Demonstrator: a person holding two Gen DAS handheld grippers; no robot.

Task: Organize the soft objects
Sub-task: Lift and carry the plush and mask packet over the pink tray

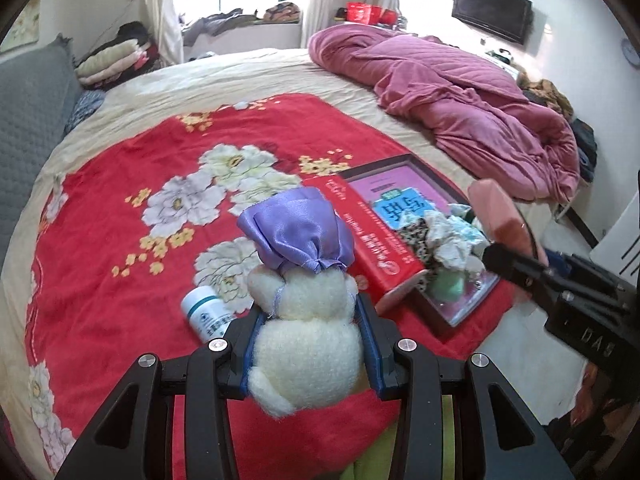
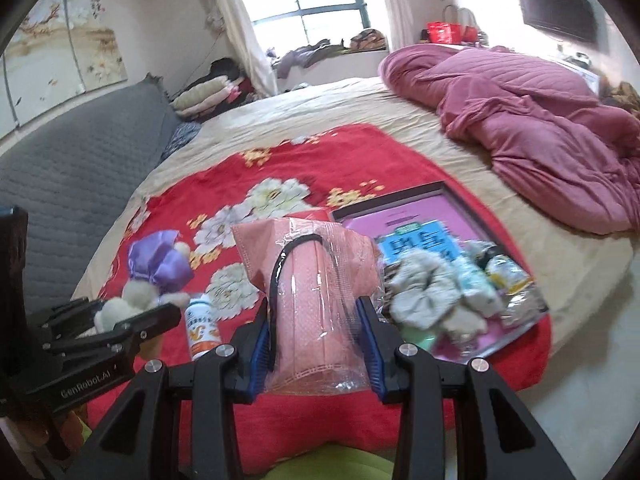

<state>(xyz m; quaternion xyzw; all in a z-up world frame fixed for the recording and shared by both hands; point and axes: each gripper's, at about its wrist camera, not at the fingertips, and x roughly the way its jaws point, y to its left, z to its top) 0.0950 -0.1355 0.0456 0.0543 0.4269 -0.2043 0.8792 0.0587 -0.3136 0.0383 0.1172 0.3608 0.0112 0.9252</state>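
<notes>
My left gripper is shut on a cream plush toy with a purple satin hat, held above the red floral blanket. In the right wrist view that same plush toy hangs at the left in the left gripper. My right gripper is shut on a pink face mask in a clear wrapper with a black ear loop. The mask also shows at the right edge of the left wrist view. A shallow box lid holds scrunchies and other small soft items.
A white medicine bottle lies on the blanket by the plush; it also shows as the bottle in the right view. A red box leans on the tray. A crumpled pink quilt fills the far right of the bed. A grey headboard stands left.
</notes>
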